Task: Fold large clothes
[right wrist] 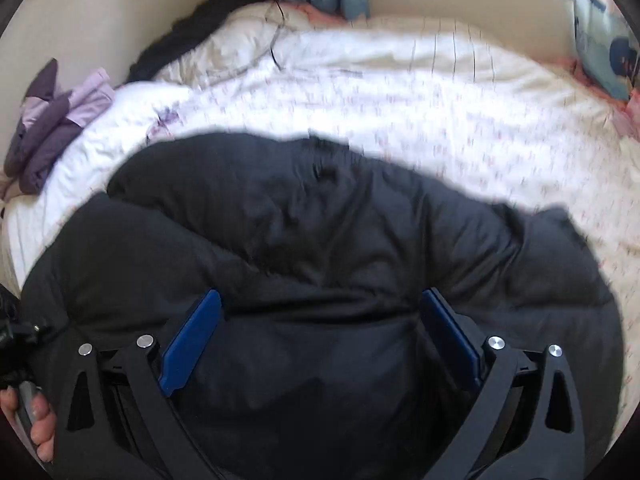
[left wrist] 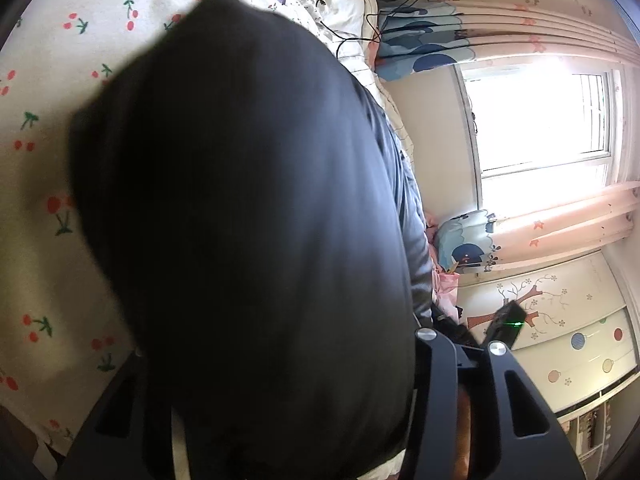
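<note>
One black puffy jacket fills most of both views and lies on a bed covered with a white sheet that has small red cherries. In the right wrist view the right gripper has its jaws spread wide; the blue pads stand on each side of a thick fold of the jacket, which bulges up between them. Whether the pads only touch the cloth or press it, the picture does not show clearly. Beyond the jaws the jacket spreads across the sheet, and further away, to the left of the jaws, a purple garment lies by the wall. At the lower left edge some fingers of the person hold a handle.

In the left wrist view the jacket hangs so close to the camera that it hides most of the left gripper. Only the black arm of one finger shows on the right, so the state of these jaws cannot be told. To the right of this finger there are a bright window and pink curtains.
</note>
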Demonstrator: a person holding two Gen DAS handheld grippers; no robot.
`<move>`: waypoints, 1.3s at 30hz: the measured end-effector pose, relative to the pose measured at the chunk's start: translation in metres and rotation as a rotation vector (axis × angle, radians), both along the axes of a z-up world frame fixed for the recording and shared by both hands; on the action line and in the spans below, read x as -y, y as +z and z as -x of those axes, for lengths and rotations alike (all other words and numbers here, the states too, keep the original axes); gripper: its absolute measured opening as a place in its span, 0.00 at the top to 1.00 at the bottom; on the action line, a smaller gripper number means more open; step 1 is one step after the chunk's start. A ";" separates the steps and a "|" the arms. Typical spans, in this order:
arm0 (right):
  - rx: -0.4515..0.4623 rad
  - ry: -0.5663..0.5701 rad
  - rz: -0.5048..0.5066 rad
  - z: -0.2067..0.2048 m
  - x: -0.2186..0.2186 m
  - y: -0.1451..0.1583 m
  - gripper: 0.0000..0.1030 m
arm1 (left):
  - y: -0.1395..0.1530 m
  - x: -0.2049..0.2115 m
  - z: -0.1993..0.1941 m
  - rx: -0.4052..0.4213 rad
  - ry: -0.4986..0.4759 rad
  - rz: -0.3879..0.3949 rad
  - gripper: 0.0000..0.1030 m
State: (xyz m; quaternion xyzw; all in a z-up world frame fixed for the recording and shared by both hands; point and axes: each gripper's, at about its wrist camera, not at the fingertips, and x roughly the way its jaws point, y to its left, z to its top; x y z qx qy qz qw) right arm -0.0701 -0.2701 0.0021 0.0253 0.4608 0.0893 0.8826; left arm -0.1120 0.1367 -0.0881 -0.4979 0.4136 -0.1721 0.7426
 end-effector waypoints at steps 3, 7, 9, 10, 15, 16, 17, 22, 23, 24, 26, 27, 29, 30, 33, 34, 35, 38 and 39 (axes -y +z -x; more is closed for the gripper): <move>0.049 -0.023 0.022 -0.015 -0.004 0.019 0.07 | 0.002 -0.008 -0.001 -0.016 0.026 0.022 0.46; 0.031 -0.113 0.052 -0.057 -0.004 0.008 0.07 | -0.001 -0.008 -0.008 -0.028 0.036 0.033 0.41; -0.046 -0.138 0.067 -0.072 -0.004 -0.021 0.07 | -0.002 0.000 -0.009 -0.019 0.030 0.039 0.40; -0.102 -0.128 0.067 -0.078 -0.006 -0.043 0.06 | 0.002 0.006 -0.009 -0.006 0.020 0.044 0.40; -0.133 -0.108 0.051 -0.081 -0.001 -0.046 0.06 | 0.004 0.010 -0.009 0.018 0.013 0.029 0.47; -0.118 -0.102 0.030 -0.075 0.002 -0.038 0.06 | 0.003 0.009 -0.009 0.018 0.012 0.035 0.48; -0.089 -0.090 0.012 -0.064 0.003 -0.029 0.06 | 0.005 0.010 -0.012 0.019 0.010 0.037 0.48; 0.021 -0.011 0.010 0.005 0.000 -0.002 0.06 | 0.009 0.007 -0.001 0.006 0.020 0.038 0.44; 0.000 0.005 0.032 0.008 -0.003 -0.011 0.06 | 0.010 0.010 -0.018 -0.001 0.031 0.041 0.43; -0.021 0.026 0.051 0.009 -0.007 -0.023 0.06 | 0.012 0.010 -0.018 -0.007 0.040 0.041 0.39; -0.031 0.040 0.060 0.007 -0.006 -0.036 0.06 | 0.017 0.009 -0.023 -0.023 0.051 0.022 0.35; -0.050 0.034 0.050 0.004 -0.004 -0.034 0.06 | 0.022 0.006 -0.022 -0.029 0.067 0.014 0.32; -0.044 0.007 0.012 0.006 0.001 -0.019 0.06 | 0.027 -0.001 -0.019 -0.036 0.102 0.004 0.26; -0.006 0.014 0.003 0.014 0.002 -0.008 0.06 | 0.029 -0.005 -0.020 -0.042 0.116 0.002 0.24; 0.056 0.004 0.033 0.042 0.007 0.005 0.06 | 0.026 -0.005 -0.023 -0.064 0.118 0.021 0.24; 0.033 -0.002 0.059 0.048 0.009 -0.003 0.06 | 0.026 -0.004 -0.026 -0.061 0.115 0.019 0.24; -0.014 0.005 0.079 0.049 0.009 -0.016 0.06 | 0.025 -0.002 -0.025 -0.055 0.109 0.018 0.24; -0.058 0.029 0.083 0.054 0.008 -0.033 0.06 | 0.027 0.009 -0.028 -0.031 0.093 0.009 0.25; -0.051 0.018 0.072 0.057 0.010 -0.026 0.06 | 0.029 0.011 -0.027 -0.018 0.085 0.011 0.30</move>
